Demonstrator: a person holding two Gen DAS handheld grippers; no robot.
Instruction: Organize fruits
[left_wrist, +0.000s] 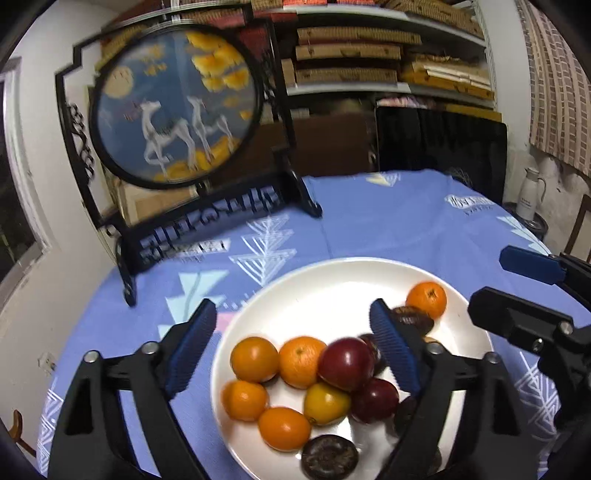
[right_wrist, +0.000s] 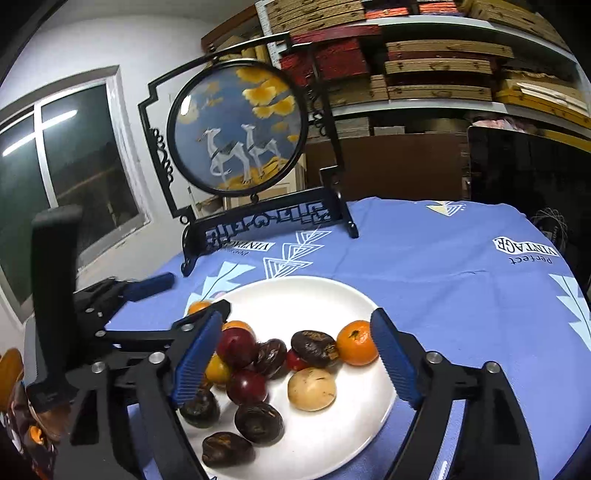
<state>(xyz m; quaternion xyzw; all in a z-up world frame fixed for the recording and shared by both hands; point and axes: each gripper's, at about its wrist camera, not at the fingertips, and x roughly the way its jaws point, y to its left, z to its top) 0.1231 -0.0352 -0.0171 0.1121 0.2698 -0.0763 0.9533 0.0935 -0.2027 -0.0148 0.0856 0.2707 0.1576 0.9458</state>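
A white plate (left_wrist: 332, 280) on the blue tablecloth holds several oranges (left_wrist: 254, 359), red plums (left_wrist: 345, 363), a yellow fruit (left_wrist: 325, 403) and dark wrinkled fruits (left_wrist: 329, 459). My left gripper (left_wrist: 295, 350) is open and empty above the plate's near left side. In the right wrist view the same plate (right_wrist: 303, 295) shows an orange (right_wrist: 356, 342), red plums (right_wrist: 236, 347), dark fruits (right_wrist: 314, 349) and a tan round fruit (right_wrist: 312, 388). My right gripper (right_wrist: 295, 365) is open and empty over these fruits.
A black-framed round deer screen (left_wrist: 173, 107) stands at the table's far left, also in the right wrist view (right_wrist: 240, 129). Shelves with stacked boxes (left_wrist: 369, 55) and a black panel (left_wrist: 439, 144) are behind. The blue cloth (right_wrist: 461, 295) extends right of the plate.
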